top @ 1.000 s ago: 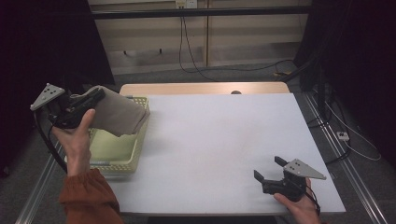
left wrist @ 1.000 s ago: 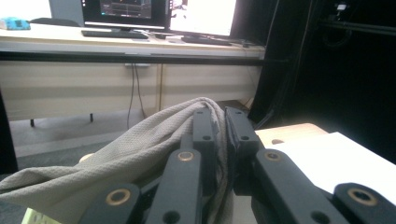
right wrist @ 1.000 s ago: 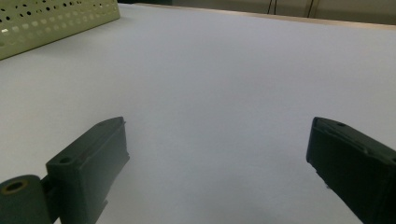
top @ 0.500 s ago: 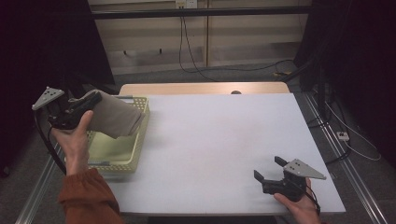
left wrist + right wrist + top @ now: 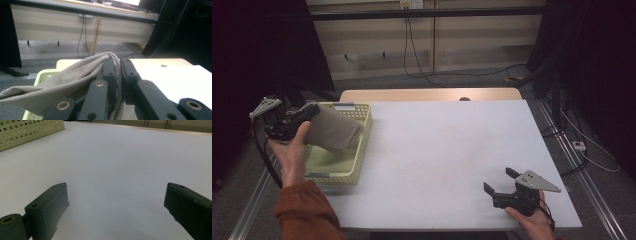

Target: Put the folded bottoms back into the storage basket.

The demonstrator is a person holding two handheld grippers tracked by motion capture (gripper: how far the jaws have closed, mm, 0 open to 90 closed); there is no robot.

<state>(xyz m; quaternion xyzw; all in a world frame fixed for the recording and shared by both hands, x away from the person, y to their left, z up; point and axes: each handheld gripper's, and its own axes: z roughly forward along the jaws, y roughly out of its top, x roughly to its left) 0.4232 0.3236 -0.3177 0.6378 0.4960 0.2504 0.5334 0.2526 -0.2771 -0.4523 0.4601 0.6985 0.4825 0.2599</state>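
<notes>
A beige-grey cloth (image 5: 332, 131) hangs over the pale yellow-green basket (image 5: 362, 131) at the table's left edge. My left gripper (image 5: 312, 112) is shut on the cloth's top edge and holds it just above the basket. In the left gripper view the cloth (image 5: 62, 83) drapes to the left from between the closed jaws of my left gripper (image 5: 118, 62), with the basket's rim (image 5: 46, 73) below. My right gripper (image 5: 502, 181) rests near the table's front right corner, open, with nothing between its jaws; in its own view my right gripper (image 5: 116, 197) faces bare white tabletop.
The white table (image 5: 442, 150) has a wooden strip (image 5: 427, 95) along its far edge. The perforated basket wall (image 5: 27, 131) stands far off in the right gripper view. Cables (image 5: 422, 65) trail on the floor behind the table, and dark curtains flank both sides.
My left gripper has sunk with the cloth, bringing it lower over the basket. The right gripper has stayed where it was.
</notes>
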